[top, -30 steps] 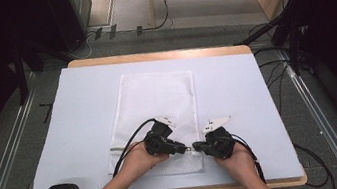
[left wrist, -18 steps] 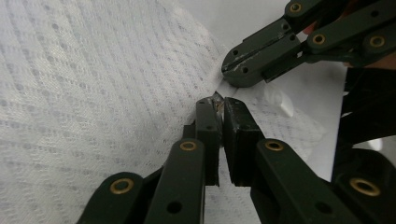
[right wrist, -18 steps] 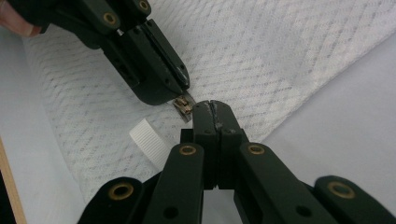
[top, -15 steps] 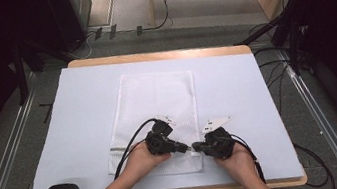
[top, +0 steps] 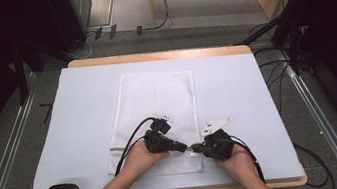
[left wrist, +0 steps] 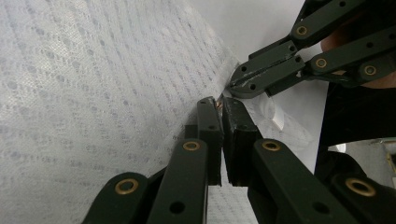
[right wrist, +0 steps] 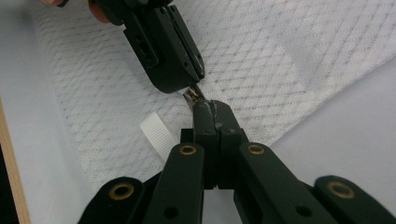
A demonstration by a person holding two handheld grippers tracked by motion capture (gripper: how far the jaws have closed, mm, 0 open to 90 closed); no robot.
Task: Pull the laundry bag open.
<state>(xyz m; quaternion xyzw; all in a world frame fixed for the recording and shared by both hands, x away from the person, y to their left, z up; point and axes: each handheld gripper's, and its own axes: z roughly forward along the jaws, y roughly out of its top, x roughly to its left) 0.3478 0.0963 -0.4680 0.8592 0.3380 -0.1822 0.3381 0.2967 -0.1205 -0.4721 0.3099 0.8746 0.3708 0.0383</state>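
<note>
Near the tabletop's (top: 236, 89) front edge, both grippers — left gripper (left wrist: 219, 105), right gripper (right wrist: 212, 108) — are clamped, apparently on the mesh bag's (top: 157, 101) zipper pull (right wrist: 194, 94); keep the cloth taut, pull gently.

White mesh bag (top: 158, 107), and up close the weave runs in slanting rows of tiny dots, white on white. Under it, a pale lilac-blue mat (top: 236, 89) covers a table with a light wood edge (top: 160, 54). Both tools are matte black: the left gripper (top: 180, 147) and the right gripper (top: 195, 147), each with brass-coloured rivets on the arms. A small brassy metal tab (right wrist: 194, 94) glints between the 2 tips. There's a ribbed white ribbon loop (right wrist: 158, 135) on the bag's edge. On the right gripper, a light grey plate (top: 215, 126). Black cables too, over a grey floor (top: 10, 128).
</note>
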